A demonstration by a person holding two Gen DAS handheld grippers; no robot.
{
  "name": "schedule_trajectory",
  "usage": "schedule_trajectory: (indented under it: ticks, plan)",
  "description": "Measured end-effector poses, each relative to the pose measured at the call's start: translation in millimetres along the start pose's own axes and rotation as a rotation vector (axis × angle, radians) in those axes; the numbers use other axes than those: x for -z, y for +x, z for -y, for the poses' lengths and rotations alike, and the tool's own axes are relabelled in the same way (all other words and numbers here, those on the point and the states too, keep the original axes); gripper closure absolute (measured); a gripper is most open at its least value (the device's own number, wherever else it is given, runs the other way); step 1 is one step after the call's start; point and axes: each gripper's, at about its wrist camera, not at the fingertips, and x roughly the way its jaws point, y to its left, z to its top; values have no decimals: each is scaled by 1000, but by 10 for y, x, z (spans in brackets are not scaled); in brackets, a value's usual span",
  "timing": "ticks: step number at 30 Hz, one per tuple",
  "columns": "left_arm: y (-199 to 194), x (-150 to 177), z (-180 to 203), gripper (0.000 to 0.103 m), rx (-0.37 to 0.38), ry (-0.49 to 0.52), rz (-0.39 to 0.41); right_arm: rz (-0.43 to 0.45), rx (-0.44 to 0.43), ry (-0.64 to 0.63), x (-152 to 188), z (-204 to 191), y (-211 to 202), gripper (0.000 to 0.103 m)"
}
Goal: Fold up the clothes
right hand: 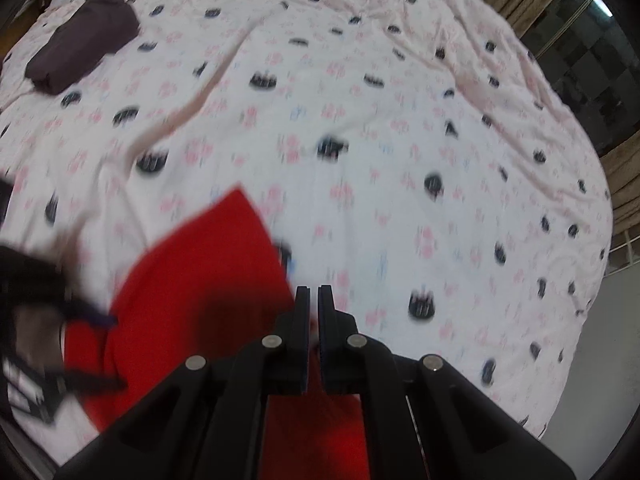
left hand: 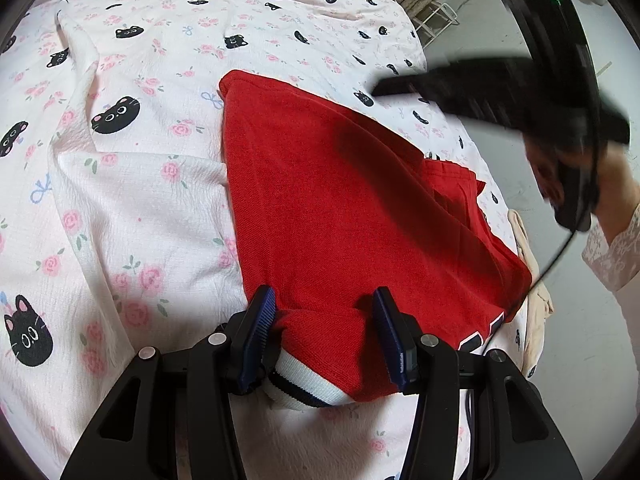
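While the left gripper pinches the striped cuff of the red sweater lying on the bed, the right gripper, pressed together and empty, could snag and undo the fold

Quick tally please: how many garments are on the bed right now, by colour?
Red garment: 1
Dark folded garment: 1
Cream fabric piece at the bed's edge, partly hidden: 1
Total: 3
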Motion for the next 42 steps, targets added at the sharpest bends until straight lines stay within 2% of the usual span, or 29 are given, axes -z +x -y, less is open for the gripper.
schedule_trajectory:
  ticks: [4, 7, 8, 9, 16, 22, 24, 28, 32, 37, 40, 41, 42]
  plan:
    - [-20, 21, -22, 58, -5, 6, 2, -41, 3, 11, 417, 138, -13, 96]
    - [13, 17, 16, 58, -19, 6, 12, -46, 3, 19, 585, 245, -34, 81]
    - [14, 17, 18, 58, -20, 7, 12, -44, 6, 18, 626, 274, -42, 73]
    - [11, 17, 18, 58, -21, 8, 12, -44, 10, 18, 657, 301, -48, 71]
    - [19, 16, 22, 58, -19, 8, 11, -67, -66, 12, 627, 281, 48, 71]
    - [10, 14, 11, 58, -14, 3, 10, -104, -88, -37, 605, 140, 152, 73]
    - [4, 15, 7, 58, -12, 1, 10, -118, -97, -41, 592, 136, 174, 85]
    - [-2, 22, 7, 58, -12, 2, 10, -132, -103, -39, 571, 174, 170, 94]
    - [-1, 25, 18, 58, -17, 5, 11, -139, -42, -14, 514, 293, 184, 99]
    - [3, 21, 18, 58, -18, 7, 13, -165, 30, 4, 479, 338, 336, 99]
    - [5, 16, 16, 58, -17, 5, 11, -151, 114, -2, 464, 327, 379, 84]
    - [5, 18, 17, 58, -18, 4, 11, -137, 145, 5, 450, 347, 370, 74]
    - [6, 18, 17, 58, -18, 4, 11, -122, 167, 15, 441, 373, 350, 72]
